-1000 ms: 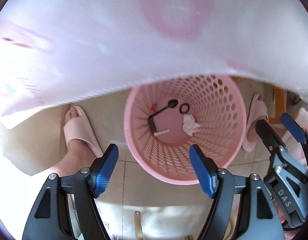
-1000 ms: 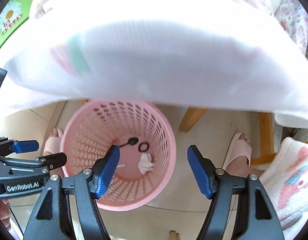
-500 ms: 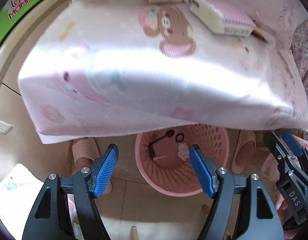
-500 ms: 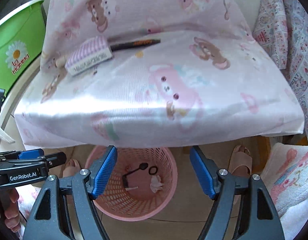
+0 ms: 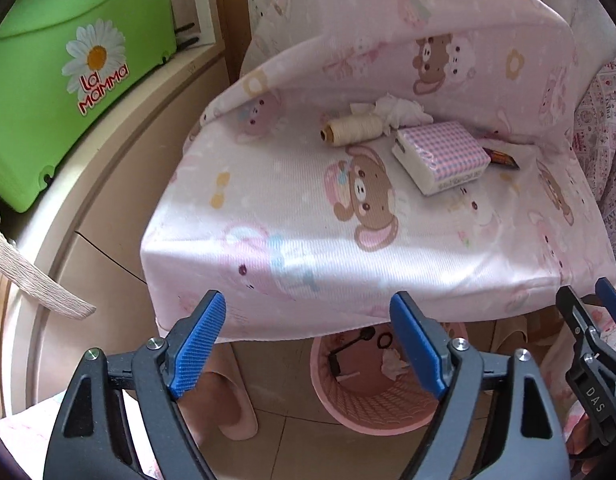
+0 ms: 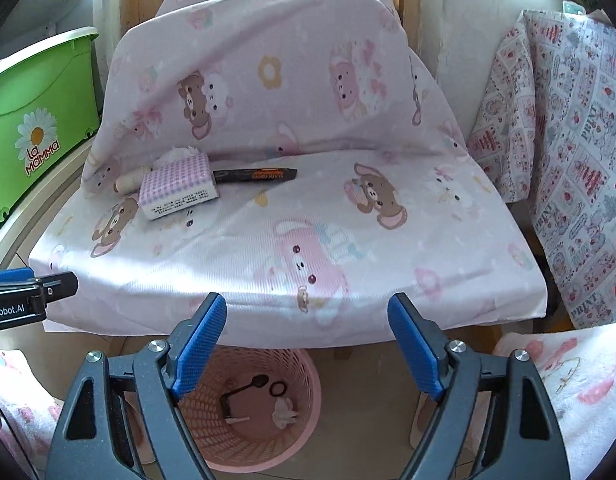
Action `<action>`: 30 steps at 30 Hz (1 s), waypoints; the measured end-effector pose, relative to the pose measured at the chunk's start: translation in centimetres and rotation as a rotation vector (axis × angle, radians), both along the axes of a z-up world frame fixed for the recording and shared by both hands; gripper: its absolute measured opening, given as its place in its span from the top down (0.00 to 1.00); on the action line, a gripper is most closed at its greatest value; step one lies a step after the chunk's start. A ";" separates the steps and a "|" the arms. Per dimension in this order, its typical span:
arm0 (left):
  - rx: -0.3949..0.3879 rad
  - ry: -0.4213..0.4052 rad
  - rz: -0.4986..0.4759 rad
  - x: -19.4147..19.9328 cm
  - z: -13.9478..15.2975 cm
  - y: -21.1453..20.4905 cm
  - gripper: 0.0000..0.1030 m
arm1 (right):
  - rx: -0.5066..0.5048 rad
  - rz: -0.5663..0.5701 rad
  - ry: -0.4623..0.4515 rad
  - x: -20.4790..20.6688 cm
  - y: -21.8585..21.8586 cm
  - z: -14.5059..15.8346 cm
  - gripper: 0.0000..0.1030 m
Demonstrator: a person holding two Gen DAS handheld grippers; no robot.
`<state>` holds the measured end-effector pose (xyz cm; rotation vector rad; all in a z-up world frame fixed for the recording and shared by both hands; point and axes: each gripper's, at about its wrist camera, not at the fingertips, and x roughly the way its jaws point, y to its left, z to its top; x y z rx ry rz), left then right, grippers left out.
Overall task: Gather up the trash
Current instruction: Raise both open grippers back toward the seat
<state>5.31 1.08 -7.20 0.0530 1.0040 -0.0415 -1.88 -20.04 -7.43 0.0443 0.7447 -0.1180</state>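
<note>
A pink perforated basket stands on the floor under the front of a chair draped in pink bear-print cloth. It holds a crumpled tissue, a black ring and other small scraps. On the seat lie a crumpled tissue, a cream thread spool, a purple-checked tissue pack and a black wrapper. My left gripper and right gripper are open and empty, held in front of the seat edge above the basket.
A green box marked "La Mamma" sits at the left. A patterned cloth hangs at the right. Pink slippers and feet flank the basket on the tiled floor. A pink towel lies at lower right.
Both grippers have risen and pulled back from over the basket. The chair seat and its items now show, and the basket sits low in view. Both stayed open.
</note>
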 end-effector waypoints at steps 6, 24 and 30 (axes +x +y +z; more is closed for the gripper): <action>-0.001 -0.164 0.022 -0.9 3.4 0.0 0.01 | -0.027 0.042 -0.022 -0.2 0.8 0.6 0.14; 0.091 -0.243 -0.130 6.8 11.4 -0.9 0.01 | -0.044 0.291 -0.203 6.5 0.5 9.7 0.00; -0.003 -0.227 -0.086 7.4 8.0 0.9 0.01 | -0.005 0.195 -0.212 7.8 -0.6 6.9 0.00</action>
